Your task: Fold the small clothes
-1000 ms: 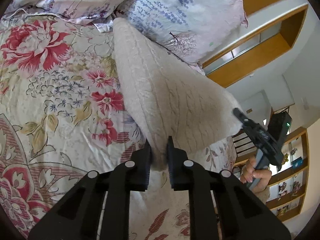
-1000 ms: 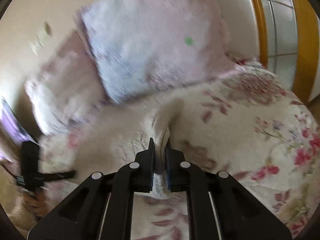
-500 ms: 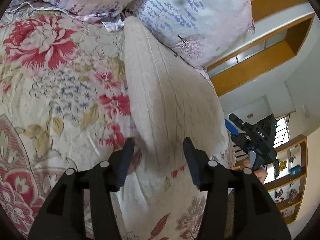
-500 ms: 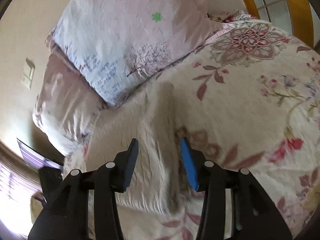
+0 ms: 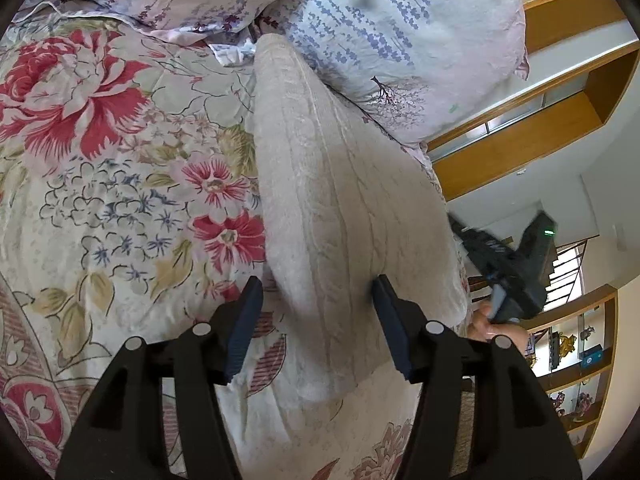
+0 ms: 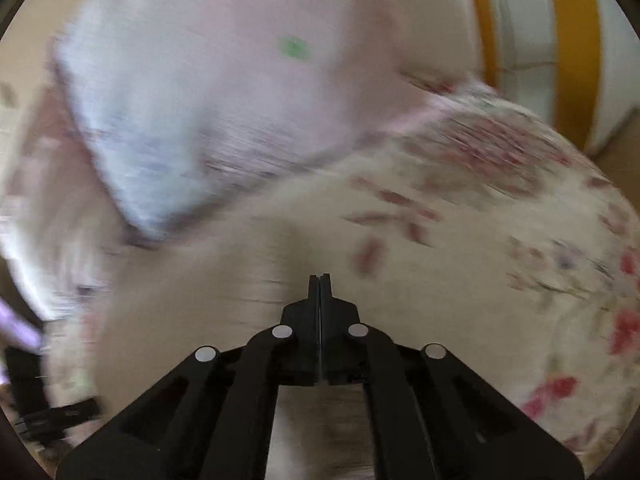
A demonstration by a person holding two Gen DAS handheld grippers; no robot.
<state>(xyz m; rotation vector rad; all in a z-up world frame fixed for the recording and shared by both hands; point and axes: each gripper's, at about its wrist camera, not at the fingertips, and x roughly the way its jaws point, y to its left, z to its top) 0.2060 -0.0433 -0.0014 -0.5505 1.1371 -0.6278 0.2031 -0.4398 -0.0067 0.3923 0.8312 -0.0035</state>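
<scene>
Floral bedspread [image 5: 120, 184], cream knit garment [image 5: 336, 208] between parted left jaws

A bed [image 5: 120, 184] under a flowered quilt, lavender-print pillows [image 5: 400, 40] at its head; beyond, pale walls, wood-trimmed window [image 5: 520, 136] and daylit wooden shelves [image 5: 576, 344].

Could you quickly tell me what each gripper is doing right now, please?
Left gripper: open, just widened, over the cream knit garment, not gripping.
Right gripper: shut, just closed, nothing between the jaws.
</scene>
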